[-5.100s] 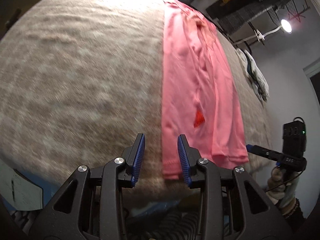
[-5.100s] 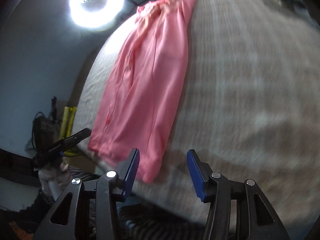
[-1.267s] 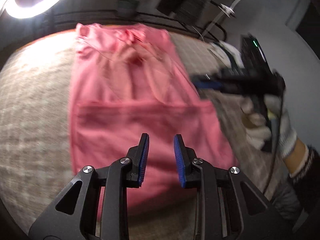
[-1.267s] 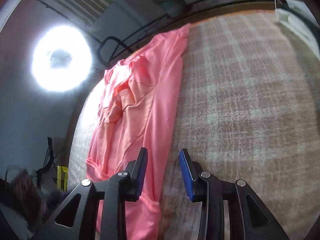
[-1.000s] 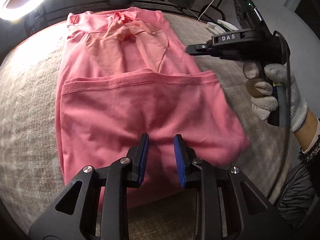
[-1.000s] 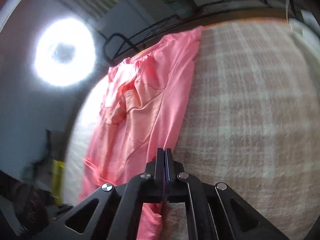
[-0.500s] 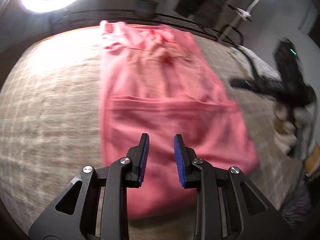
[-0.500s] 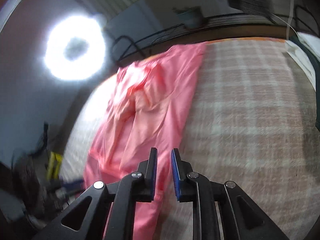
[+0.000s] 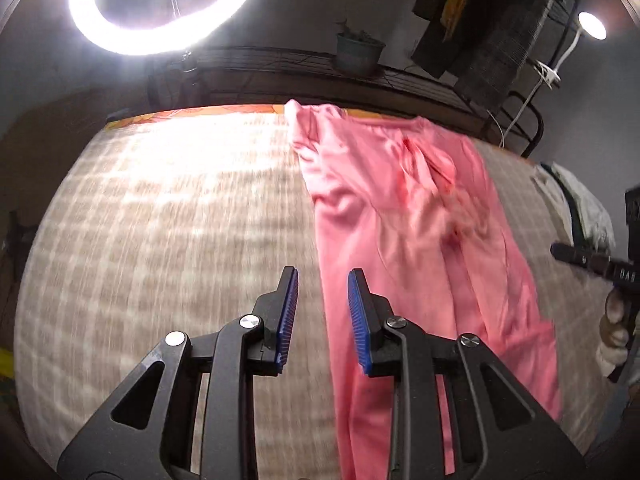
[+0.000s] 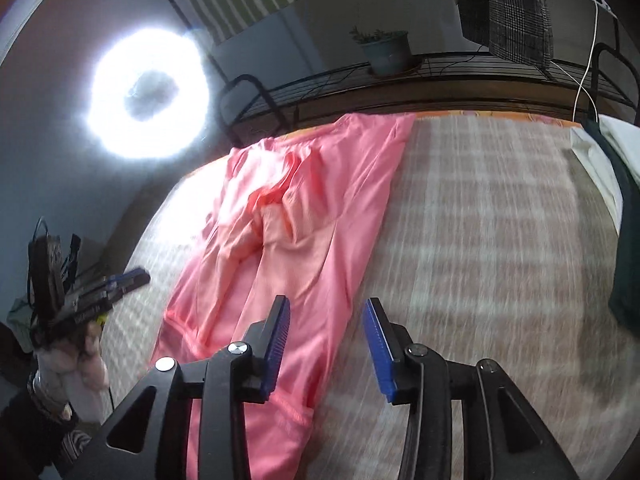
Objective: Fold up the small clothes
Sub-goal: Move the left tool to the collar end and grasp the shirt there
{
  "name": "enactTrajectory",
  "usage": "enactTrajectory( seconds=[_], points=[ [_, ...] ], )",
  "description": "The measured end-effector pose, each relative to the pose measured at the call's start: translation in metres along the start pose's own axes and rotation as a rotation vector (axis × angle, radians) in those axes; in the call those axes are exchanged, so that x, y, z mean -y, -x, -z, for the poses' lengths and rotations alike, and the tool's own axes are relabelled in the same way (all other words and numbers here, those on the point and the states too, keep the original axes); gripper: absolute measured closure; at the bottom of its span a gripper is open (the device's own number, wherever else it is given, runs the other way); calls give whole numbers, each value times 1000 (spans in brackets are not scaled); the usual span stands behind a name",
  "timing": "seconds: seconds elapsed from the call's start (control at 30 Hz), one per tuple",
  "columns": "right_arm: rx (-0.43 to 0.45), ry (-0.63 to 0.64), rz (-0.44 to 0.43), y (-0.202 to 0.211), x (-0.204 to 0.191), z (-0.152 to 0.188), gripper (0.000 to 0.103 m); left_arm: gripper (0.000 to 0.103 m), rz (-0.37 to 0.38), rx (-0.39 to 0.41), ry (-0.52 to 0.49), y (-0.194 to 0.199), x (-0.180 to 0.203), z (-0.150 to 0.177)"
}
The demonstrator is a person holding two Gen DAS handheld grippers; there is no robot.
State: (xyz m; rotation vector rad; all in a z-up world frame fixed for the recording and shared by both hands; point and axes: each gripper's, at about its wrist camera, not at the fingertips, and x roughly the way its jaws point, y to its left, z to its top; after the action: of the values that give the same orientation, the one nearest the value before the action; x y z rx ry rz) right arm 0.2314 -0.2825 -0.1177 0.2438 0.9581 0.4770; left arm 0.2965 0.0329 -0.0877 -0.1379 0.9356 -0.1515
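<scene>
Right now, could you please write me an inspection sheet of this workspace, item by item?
Surface: checked beige blanket covers the bed.
Job's things: pink garment lies in a long strip, bottom hem folded up over its lower part, wrinkled near the far end.
Clutter: white and dark cloth at the bed's right edge.
Grippers: left gripper open, over the garment's left edge; right gripper open, over its right edge; neither holds anything.
Cables: white cord hangs by the rail.
Surroundings: ring light, potted plant, wire shelf, small lamp.
</scene>
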Motion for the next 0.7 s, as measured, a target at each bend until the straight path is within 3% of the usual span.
enactTrajectory(
  seconds=[0.13, 0.23, 0.4, 0.7],
  points=[
    [-4, -7, 13, -13, 10, -20, 58, 78, 31, -5, 64, -30, -28, -36],
    [-2, -19, 14, -25, 20, -37, 58, 78, 26, -4, 55, -52, -38, -61],
    [17, -58, 2, -43, 42, -69, 52, 78, 58, -22, 41, -95, -36, -98],
    [50, -159, -43, -80, 83, -117, 50, 77, 21, -33, 51, -150, -30, -135]
  ],
)
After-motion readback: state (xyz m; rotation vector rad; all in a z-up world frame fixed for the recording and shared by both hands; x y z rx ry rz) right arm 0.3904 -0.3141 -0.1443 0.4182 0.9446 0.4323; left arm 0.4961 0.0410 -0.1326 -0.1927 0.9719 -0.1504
